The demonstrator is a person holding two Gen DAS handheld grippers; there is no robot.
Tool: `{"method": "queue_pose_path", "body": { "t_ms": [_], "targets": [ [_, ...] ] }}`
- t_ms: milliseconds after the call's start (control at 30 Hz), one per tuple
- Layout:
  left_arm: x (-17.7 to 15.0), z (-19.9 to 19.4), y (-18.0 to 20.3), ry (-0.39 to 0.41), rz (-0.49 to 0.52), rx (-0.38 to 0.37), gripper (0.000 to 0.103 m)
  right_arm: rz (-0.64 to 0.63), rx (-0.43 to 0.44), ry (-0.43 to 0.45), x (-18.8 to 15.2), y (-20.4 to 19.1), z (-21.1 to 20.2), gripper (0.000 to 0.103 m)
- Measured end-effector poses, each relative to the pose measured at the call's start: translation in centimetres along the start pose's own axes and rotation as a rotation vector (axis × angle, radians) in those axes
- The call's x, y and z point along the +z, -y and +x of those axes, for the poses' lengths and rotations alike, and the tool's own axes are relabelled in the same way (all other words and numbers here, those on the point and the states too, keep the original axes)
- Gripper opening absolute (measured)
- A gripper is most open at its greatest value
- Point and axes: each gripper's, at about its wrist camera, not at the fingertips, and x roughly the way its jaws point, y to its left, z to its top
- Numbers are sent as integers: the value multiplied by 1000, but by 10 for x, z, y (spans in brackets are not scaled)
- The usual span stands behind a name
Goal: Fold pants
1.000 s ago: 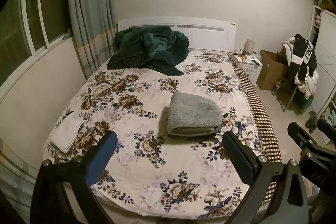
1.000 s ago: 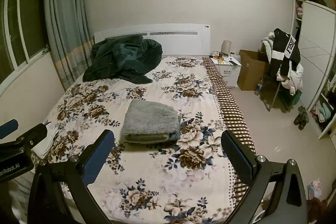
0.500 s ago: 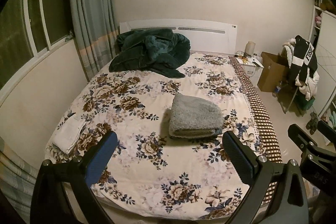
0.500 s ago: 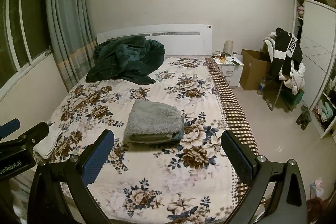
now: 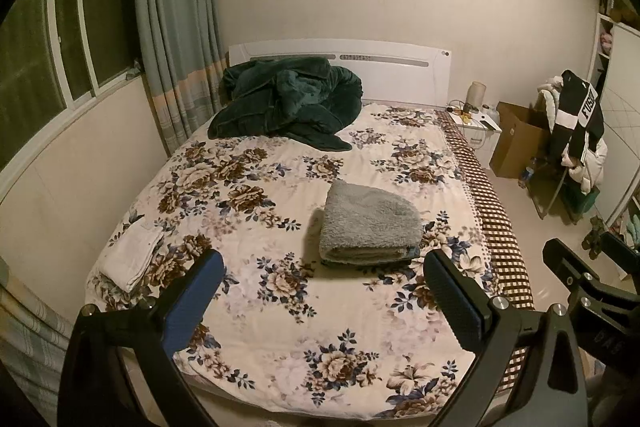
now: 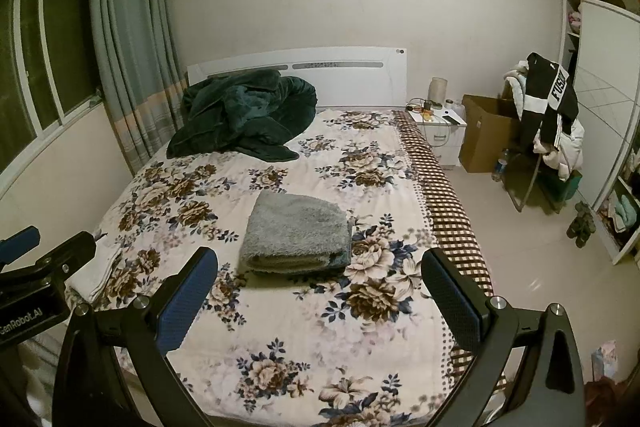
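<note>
The grey fleecy pants lie folded in a compact rectangle in the middle of the floral bed; they also show in the right wrist view. My left gripper is open and empty, held back above the foot of the bed, well short of the pants. My right gripper is open and empty too, at a similar distance. Each gripper shows at the edge of the other's view.
A dark green blanket is heaped at the headboard. A folded white cloth lies at the bed's left edge. A nightstand, a cardboard box and a chair with clothes stand to the right.
Both grippers have drawn slightly back and up from the bed; the folded pants lie unmoved.
</note>
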Motion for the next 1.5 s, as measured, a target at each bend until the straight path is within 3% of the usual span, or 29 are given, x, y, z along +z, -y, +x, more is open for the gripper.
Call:
{"method": "queue_pose_path", "body": {
  "t_ms": [1500],
  "targets": [
    [-8,-6,-2,-5,-8,10,102,16,4,-10,-8,-6,-4,103]
  ]
}}
